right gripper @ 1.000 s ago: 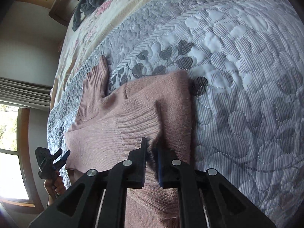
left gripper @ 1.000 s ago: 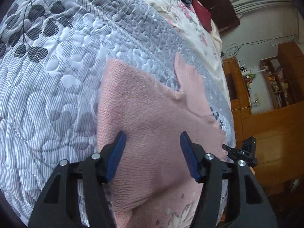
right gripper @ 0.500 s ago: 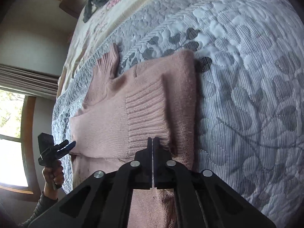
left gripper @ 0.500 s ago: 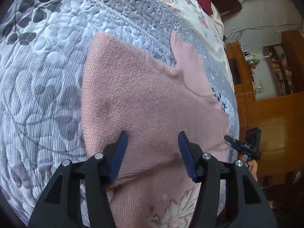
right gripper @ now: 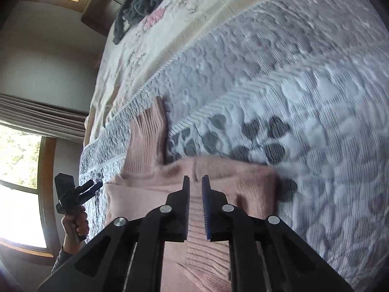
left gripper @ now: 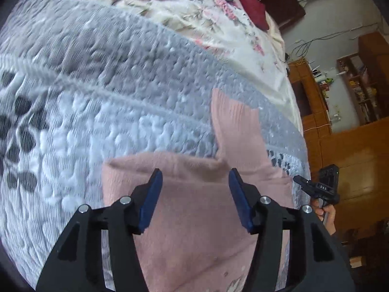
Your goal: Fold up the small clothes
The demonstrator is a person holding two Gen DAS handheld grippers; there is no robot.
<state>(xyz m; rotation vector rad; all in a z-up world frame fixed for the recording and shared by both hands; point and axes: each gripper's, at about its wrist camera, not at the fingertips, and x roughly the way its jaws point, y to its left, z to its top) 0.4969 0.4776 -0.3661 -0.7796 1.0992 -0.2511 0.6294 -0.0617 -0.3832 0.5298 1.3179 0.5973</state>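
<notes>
Bed (left gripper: 73, 126) under grey quilt (right gripper: 304, 112) is lying wide and bare past the sweater's folded edge. Pink sweater (left gripper: 194, 206) is lying near the quilt's near side, ribbed collar (right gripper: 148, 136) sticking out. Left gripper (left gripper: 193, 199) is hovering, fingers wide apart. Right gripper (right gripper: 195, 206) is hanging narrowly parted, gripping nothing.

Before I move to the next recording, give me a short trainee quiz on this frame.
1. True or false: the left gripper has its jaws wide apart above the pink sweater.
2. The sweater lies on: A) a wooden table, B) a grey quilt, C) the floor.
3. What colour is the crumpled garment at the bed's far end?

Key: 1 true; 2 B; 3 dark grey.
</notes>
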